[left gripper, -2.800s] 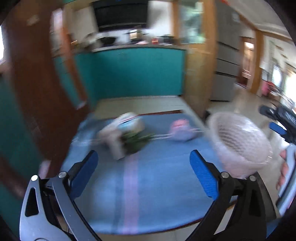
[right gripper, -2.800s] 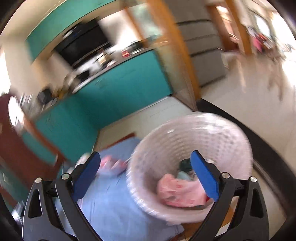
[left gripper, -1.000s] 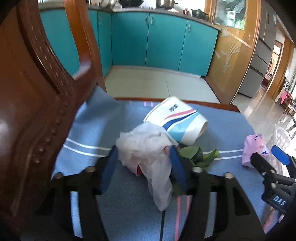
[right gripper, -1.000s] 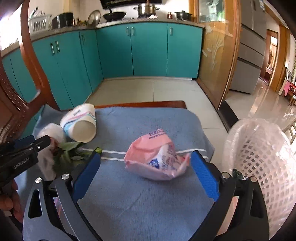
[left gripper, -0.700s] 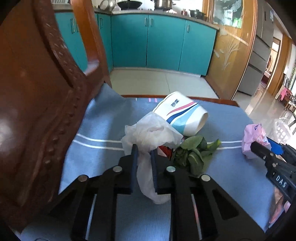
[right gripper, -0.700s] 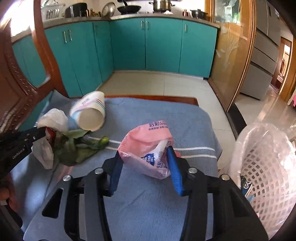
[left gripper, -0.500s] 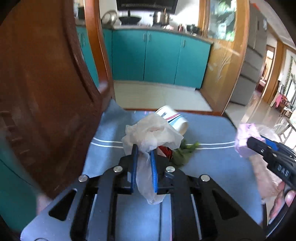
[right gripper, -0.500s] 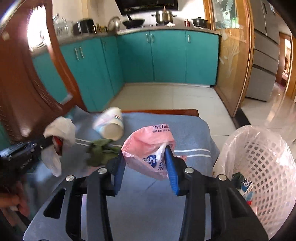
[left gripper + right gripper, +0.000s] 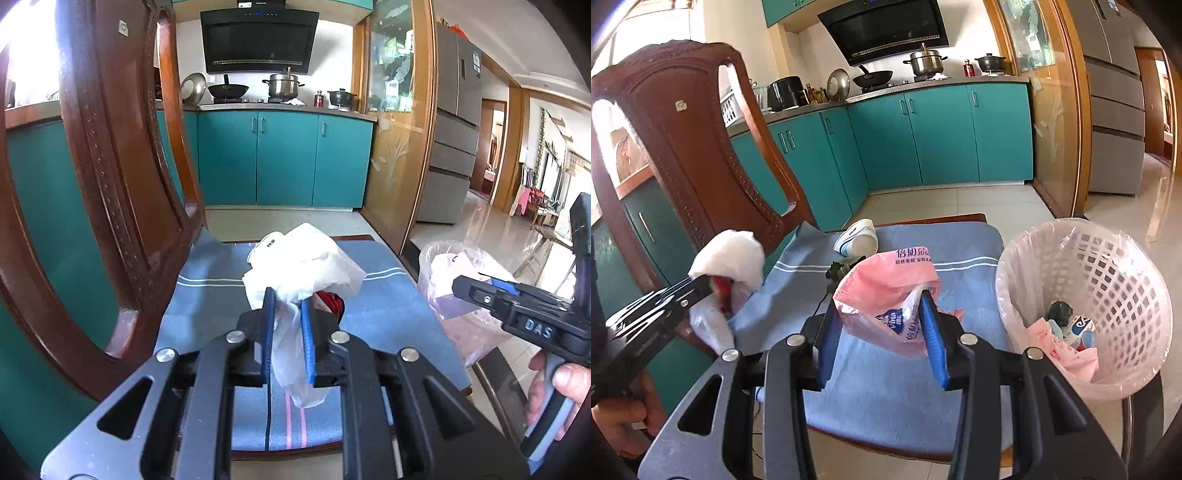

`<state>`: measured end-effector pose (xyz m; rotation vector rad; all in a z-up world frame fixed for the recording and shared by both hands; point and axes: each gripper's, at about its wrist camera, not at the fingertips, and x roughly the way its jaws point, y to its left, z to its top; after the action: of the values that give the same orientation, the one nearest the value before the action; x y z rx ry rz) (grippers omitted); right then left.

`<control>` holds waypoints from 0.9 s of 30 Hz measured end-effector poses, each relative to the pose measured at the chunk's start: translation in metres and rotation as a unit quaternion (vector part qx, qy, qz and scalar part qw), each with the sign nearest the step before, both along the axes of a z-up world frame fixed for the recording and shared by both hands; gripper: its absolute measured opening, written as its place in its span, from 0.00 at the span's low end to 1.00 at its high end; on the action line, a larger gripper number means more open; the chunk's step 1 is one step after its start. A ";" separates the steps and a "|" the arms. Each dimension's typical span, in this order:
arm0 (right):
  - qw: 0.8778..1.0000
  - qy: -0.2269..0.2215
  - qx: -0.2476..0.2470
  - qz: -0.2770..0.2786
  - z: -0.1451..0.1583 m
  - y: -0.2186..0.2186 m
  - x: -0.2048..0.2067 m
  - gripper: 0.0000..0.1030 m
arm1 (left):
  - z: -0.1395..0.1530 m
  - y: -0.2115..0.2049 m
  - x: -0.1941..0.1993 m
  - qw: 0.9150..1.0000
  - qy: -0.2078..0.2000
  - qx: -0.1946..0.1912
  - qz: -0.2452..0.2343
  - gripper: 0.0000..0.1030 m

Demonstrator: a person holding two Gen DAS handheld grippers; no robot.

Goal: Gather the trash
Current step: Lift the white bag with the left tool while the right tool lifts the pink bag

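My left gripper (image 9: 286, 306) is shut on a crumpled white plastic bag (image 9: 306, 266) with something red tucked under it, held above the blue cloth (image 9: 207, 295). In the right wrist view the same bag (image 9: 729, 254) hangs at the left in the left gripper (image 9: 698, 286). My right gripper (image 9: 879, 314) is shut on a pink printed packet (image 9: 886, 291), raised over the cloth beside a white mesh basket (image 9: 1108, 266) lined with plastic. The basket holds pink wrappers and other scraps. In the left wrist view the right gripper (image 9: 476, 288) carries the pink packet (image 9: 450, 273) at the right.
A paper cup (image 9: 858, 238) lies on its side at the cloth's far edge, with green leaves (image 9: 838, 269) just in front of it. The carved wooden chair back (image 9: 701, 147) rises at the left. Teal kitchen cabinets (image 9: 942, 140) and tiled floor lie beyond.
Both grippers closed on their items, the left on the white bag and the right on the pink packet, then lifted them off the cloth and drew back. Cup and leaves stayed on the cloth.
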<state>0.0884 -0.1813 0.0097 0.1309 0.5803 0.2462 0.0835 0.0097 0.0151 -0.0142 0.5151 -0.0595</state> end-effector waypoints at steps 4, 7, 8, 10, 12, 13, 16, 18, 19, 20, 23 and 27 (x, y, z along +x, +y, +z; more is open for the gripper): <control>1.000 0.003 -0.006 0.005 -0.003 0.007 0.000 0.40 | -0.006 0.003 0.006 1.000 0.012 -0.005 0.004 0.14; 1.000 0.007 -0.008 0.006 -0.007 0.009 0.003 0.40 | -0.006 0.003 0.008 1.000 0.017 -0.006 0.007 0.14; 1.000 0.008 -0.008 0.007 -0.007 0.009 0.004 0.40 | -0.005 0.004 0.007 1.000 0.018 -0.007 0.009 0.14; 1.000 0.008 -0.009 0.009 -0.008 0.011 0.004 0.40 | -0.005 0.005 0.002 1.000 0.019 -0.007 0.010 0.14; 1.000 0.006 -0.012 0.011 -0.007 0.013 0.003 0.40 | -0.004 0.006 0.002 1.000 0.018 -0.008 0.011 0.14; 1.000 0.005 -0.012 0.011 -0.007 0.014 0.003 0.40 | -0.003 0.007 0.001 1.000 0.018 -0.009 0.011 0.14; 1.000 0.004 -0.014 0.010 -0.007 0.013 0.004 0.40 | -0.002 0.007 0.001 1.000 0.018 -0.009 0.011 0.14; 1.000 0.006 -0.014 0.010 -0.008 0.013 0.005 0.40 | -0.003 0.007 0.001 1.000 0.020 -0.008 0.010 0.14; 1.000 0.007 -0.014 0.010 -0.009 0.013 0.005 0.40 | -0.001 0.004 -0.001 1.000 0.020 -0.008 0.010 0.14; 1.000 0.007 -0.014 0.010 -0.009 0.013 0.005 0.40 | -0.001 0.004 -0.001 1.000 0.020 -0.008 0.010 0.14; 1.000 0.004 -0.015 0.009 -0.009 0.012 0.005 0.40 | -0.001 0.004 0.000 1.000 0.020 -0.007 0.009 0.14; 0.999 -0.023 -0.021 -0.019 0.000 -0.003 0.003 0.40 | -0.001 0.004 0.000 1.000 0.020 -0.009 0.008 0.14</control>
<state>0.0912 -0.1841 0.0100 0.0948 0.5369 0.1999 0.0832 0.0136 0.0140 -0.0378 0.5538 -0.0490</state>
